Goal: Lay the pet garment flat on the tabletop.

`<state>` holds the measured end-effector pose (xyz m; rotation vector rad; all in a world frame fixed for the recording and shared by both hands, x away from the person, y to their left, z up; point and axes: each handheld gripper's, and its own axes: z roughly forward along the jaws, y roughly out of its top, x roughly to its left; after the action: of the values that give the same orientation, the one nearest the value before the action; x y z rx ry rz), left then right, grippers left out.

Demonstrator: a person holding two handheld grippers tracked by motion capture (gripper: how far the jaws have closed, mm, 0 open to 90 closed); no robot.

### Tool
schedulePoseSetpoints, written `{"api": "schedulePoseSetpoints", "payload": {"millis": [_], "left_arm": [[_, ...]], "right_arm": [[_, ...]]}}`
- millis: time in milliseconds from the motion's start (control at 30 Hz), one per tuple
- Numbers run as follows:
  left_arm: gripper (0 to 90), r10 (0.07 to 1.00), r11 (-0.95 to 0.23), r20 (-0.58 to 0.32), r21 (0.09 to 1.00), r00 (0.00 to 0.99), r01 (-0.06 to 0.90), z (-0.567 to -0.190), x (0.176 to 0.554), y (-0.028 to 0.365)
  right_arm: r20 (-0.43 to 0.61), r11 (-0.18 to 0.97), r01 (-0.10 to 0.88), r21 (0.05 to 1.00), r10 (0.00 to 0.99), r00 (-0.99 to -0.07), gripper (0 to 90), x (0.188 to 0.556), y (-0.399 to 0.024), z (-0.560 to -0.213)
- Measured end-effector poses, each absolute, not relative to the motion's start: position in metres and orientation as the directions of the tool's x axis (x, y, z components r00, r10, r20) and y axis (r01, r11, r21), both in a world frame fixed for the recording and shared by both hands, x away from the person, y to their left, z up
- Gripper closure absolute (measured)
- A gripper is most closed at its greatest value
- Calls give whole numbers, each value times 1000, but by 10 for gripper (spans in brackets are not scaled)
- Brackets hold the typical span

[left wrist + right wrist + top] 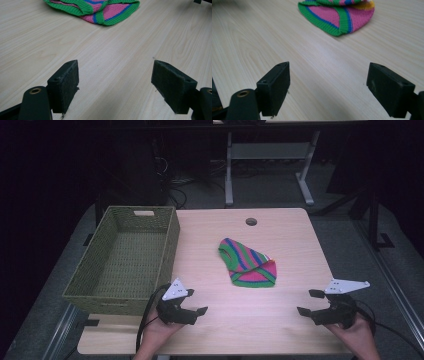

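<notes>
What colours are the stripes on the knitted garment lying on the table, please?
The knitted garment is striped pink, green and blue; the high view shows it best.

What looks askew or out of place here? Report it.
The striped knit garment lies crumpled and folded over itself mid-table, outside the woven basket. Nothing looks spilled or damaged.

I see a pale wooden table (280,320) — a striped knit hat (247,262) mid-top, a green woven basket (125,260) at its left edge.
</notes>
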<state>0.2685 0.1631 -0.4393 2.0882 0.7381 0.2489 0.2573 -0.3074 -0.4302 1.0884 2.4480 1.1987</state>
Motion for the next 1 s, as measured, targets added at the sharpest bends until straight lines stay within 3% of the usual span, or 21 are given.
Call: {"api": "schedulePoseSetpoints", "payload": {"millis": [267,1000], "left_arm": [[216,585,-443,-87,798,807,407,-439,269,161],[215,580,-443,-85,802,810,401,-438,269,163]], "right_arm": [[141,424,522,740,661,-737,182,282,-295,-407],[149,513,540,667,619,-772,184,358,-245,-386]]}}
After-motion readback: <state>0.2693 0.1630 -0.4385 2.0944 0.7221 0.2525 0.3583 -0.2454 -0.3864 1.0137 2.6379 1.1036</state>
